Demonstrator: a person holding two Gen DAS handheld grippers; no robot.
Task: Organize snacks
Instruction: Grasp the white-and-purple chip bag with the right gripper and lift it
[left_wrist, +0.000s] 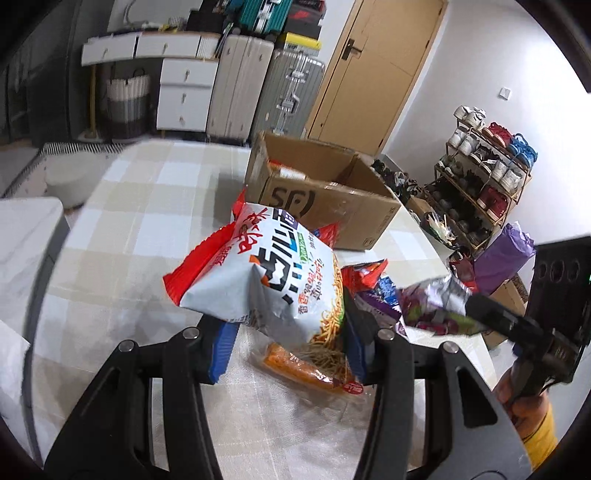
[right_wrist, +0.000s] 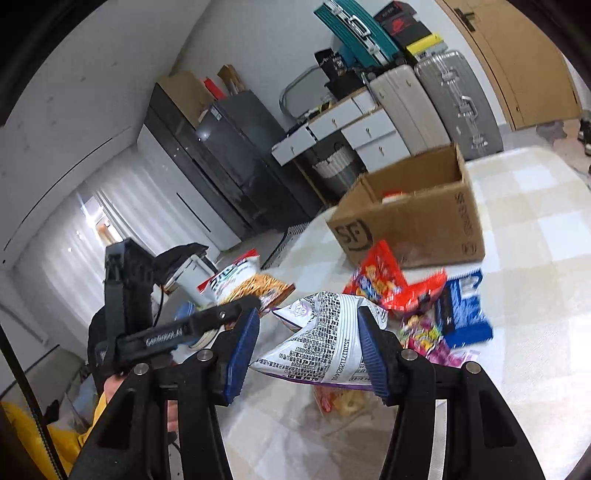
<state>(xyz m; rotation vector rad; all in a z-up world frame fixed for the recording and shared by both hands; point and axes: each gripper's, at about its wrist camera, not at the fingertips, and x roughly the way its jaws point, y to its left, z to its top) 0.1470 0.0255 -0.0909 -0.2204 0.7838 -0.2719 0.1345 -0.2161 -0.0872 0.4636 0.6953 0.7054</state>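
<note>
**Two bags in the air, box waiting**

While both bags hang clear of the tabletop (left_wrist: 147, 206), the left tongs (left_wrist: 291, 332) are clamped on the lower part of a white-and-red noodle snack bag (left_wrist: 266, 269), and the right tongs (right_wrist: 308, 350) pinch a crumpled silver-and-purple bag (right_wrist: 325, 339) by its printed back. Each grip bites into puffed, slippery film (never the surest hold), so I'd judge a bag could slide out if swung quickly, or burst if squeezed harder. The two tools are close together, and a careless crossing could knock one bag against the other.

Below the left tongs an orange packet (left_wrist: 306, 369) lies flat on the checked cloth. Beyond the right tongs sit a red packet (right_wrist: 388, 284), a blue packet (right_wrist: 461, 314) and a pink one (right_wrist: 424, 336), loosely heaped and touching.

Farther back stands the open cardboard box (right_wrist: 413, 225), well apart from both held bags. Something red and white shows inside near its far wall; how full it is I cannot tell.
</note>
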